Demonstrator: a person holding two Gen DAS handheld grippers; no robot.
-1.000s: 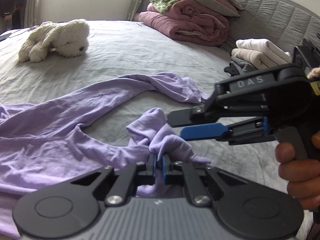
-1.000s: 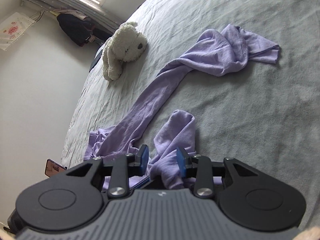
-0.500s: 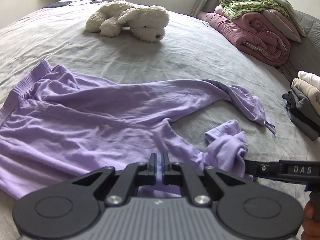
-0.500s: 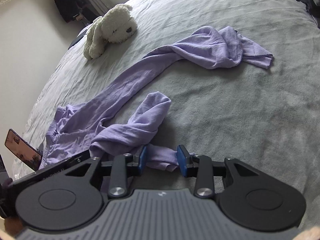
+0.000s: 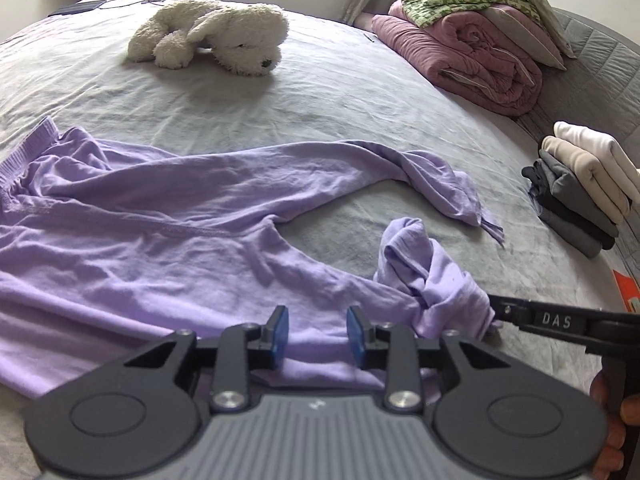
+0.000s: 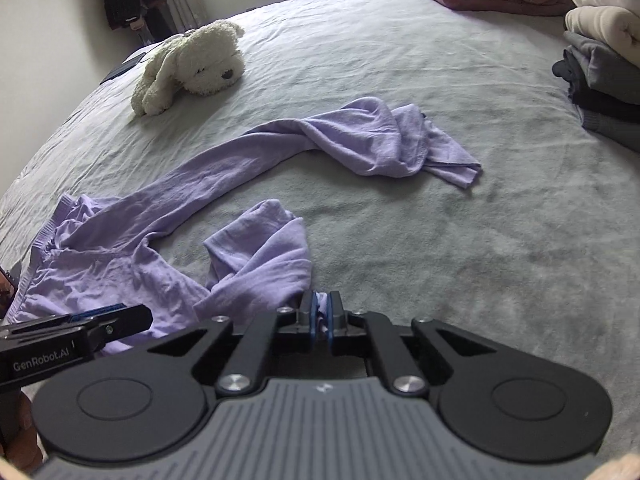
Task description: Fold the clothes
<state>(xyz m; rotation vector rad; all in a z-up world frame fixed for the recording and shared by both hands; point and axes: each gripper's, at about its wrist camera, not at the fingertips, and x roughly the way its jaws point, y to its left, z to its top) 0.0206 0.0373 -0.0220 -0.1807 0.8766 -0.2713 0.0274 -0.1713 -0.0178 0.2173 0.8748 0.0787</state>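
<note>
On grey bed (image 5: 360, 92): crumpled lilac trousers (image 5: 160, 216); right gripper (image 6: 320, 316) pinching cuff, left gripper (image 5: 316, 336) spread apart.

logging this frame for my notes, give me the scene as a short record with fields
garment: purple pants spread on the grey bed, both leg ends bunched
left tongs: open, over the near leg, gripping nothing
right tongs: shut on the near leg's bunched end
folded pile: at the bed's right edge
plush dog: far side, apart from the pants
</note>
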